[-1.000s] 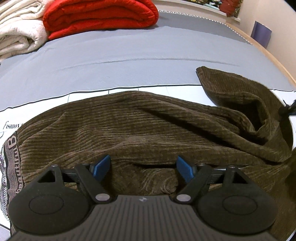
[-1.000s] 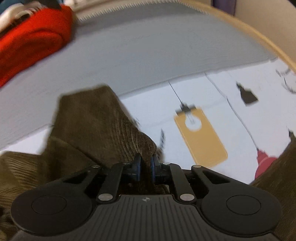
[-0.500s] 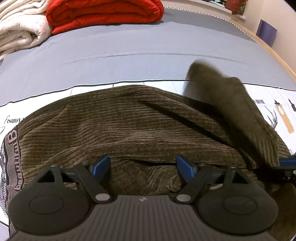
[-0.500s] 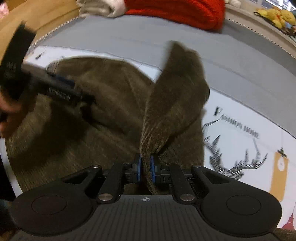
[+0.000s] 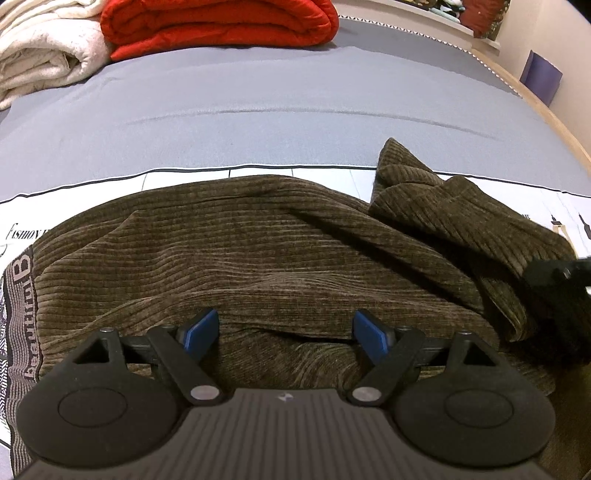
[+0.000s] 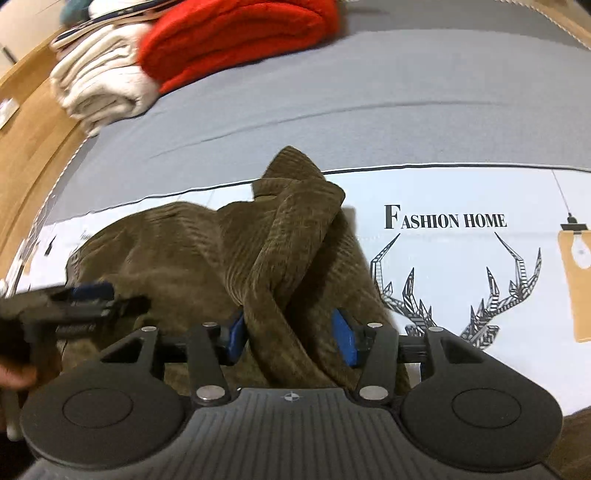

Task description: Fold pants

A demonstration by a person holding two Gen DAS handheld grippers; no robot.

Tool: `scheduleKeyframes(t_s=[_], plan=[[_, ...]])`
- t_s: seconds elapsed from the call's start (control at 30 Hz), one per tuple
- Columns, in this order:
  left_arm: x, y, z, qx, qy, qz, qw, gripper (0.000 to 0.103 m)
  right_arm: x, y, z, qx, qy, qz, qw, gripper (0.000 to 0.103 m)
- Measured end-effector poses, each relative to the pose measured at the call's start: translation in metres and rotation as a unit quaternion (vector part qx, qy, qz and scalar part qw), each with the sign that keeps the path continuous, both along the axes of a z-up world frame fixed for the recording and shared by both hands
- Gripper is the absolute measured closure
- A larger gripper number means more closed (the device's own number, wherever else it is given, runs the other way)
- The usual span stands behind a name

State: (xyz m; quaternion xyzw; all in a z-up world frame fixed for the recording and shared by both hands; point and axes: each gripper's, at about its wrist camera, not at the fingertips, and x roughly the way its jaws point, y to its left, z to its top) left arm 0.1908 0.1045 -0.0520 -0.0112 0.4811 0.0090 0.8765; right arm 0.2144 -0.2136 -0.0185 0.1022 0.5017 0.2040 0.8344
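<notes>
— Corduroy pants [image 5: 258, 251], olive-brown, lie bunched on the white printed sheet [image 6: 461, 192] in front of you, one leg end thrown back over the rest.

— And my right gripper [image 6: 291, 334]?

— Your jaws there have just been opening; a twisted fold of the pants runs between the blue pads [image 6: 341, 336], no longer pinched.

— My left gripper [image 5: 286, 330]?

— Spread wide, low over the near edge of the pants, gripping nothing. Your red blanket [image 5: 221, 26] sits well apart, beside the cream one [image 5: 44, 55].
</notes>
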Motion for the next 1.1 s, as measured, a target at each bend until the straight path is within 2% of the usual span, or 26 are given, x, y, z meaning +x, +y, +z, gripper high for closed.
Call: scheduleKeyframes(t_s=[0.1, 0.23, 0.3, 0.37, 0.43, 0.5, 0.6, 0.67, 0.7, 0.77, 0.8, 0.83, 0.87, 0.9, 0.93, 1.0, 1.1], plan=[[0.0, -0.001, -0.001, 0.002, 0.001, -0.003, 1.0, 0.017, 0.007, 0.011, 0.005, 0.001, -0.003, -0.002, 1.0, 0.049], [0.002, -0.001, -0.002, -0.001, 0.003, -0.002, 1.0, 0.017, 0.015, 0.026, 0.003, -0.024, -0.013, 0.008, 1.0, 0.048], [0.002, -0.001, -0.002, -0.001, 0.003, -0.003, 1.0, 0.017, 0.016, 0.034, 0.002, -0.05, -0.029, 0.012, 0.998, 0.056], [0.002, -0.001, -0.001, 0.0, 0.002, -0.003, 1.0, 0.017, 0.018, 0.036, 0.004, -0.062, -0.044, 0.01, 0.997, 0.08], [0.002, -0.001, -0.001, 0.001, 0.001, -0.004, 1.0, 0.017, 0.018, 0.031, 0.011, -0.046, -0.053, 0.006, 0.997, 0.092], [0.002, -0.003, -0.001, 0.003, -0.001, -0.006, 1.0, 0.017, 0.017, 0.024, 0.023, -0.029, -0.075, -0.003, 0.997, 0.093], [0.001, -0.006, -0.001, 0.008, -0.006, -0.01, 0.9999, 0.017, 0.019, -0.01, 0.042, 0.036, -0.123, -0.052, 0.99, 0.094], [0.001, -0.01, 0.001, 0.006, -0.011, -0.019, 0.9997, 0.017, 0.02, -0.053, 0.051, 0.074, -0.146, -0.133, 0.978, 0.094], [0.0, -0.012, 0.003, 0.004, -0.016, -0.026, 0.9995, 0.017, 0.019, -0.079, 0.053, 0.087, -0.155, -0.189, 0.966, 0.094], [-0.002, -0.017, 0.007, -0.003, -0.029, -0.041, 0.9987, 0.017, 0.011, -0.134, 0.05, 0.08, -0.172, -0.316, 0.93, 0.094], [-0.002, -0.02, 0.008, -0.006, -0.033, -0.049, 0.9982, 0.017, 0.005, -0.157, 0.045, 0.049, -0.175, -0.375, 0.909, 0.094], [-0.003, -0.022, 0.008, -0.01, -0.035, -0.057, 0.9977, 0.017, -0.001, -0.185, 0.036, 0.009, -0.161, -0.447, 0.88, 0.094], [-0.003, -0.025, 0.007, -0.014, -0.035, -0.064, 0.9973, 0.017, -0.005, -0.205, 0.027, -0.007, -0.14, -0.491, 0.86, 0.094], [-0.003, -0.028, 0.006, -0.017, -0.033, -0.07, 0.9969, 0.017, -0.01, -0.229, 0.013, -0.008, -0.108, -0.531, 0.84, 0.093], [-0.003, -0.03, 0.005, -0.02, -0.029, -0.077, 0.9964, 0.017, -0.014, -0.251, -0.006, 0.003, -0.068, -0.556, 0.829, 0.092], [-0.002, -0.035, 0.001, -0.021, -0.022, -0.089, 0.9956, 0.017, -0.018, -0.272, -0.029, 0.006, -0.018, -0.575, 0.818, 0.088], [-0.001, -0.042, -0.004, -0.021, -0.01, -0.104, 0.9943, 0.017, -0.02, -0.281, -0.047, 0.004, 0.009, -0.571, 0.821, 0.086]])
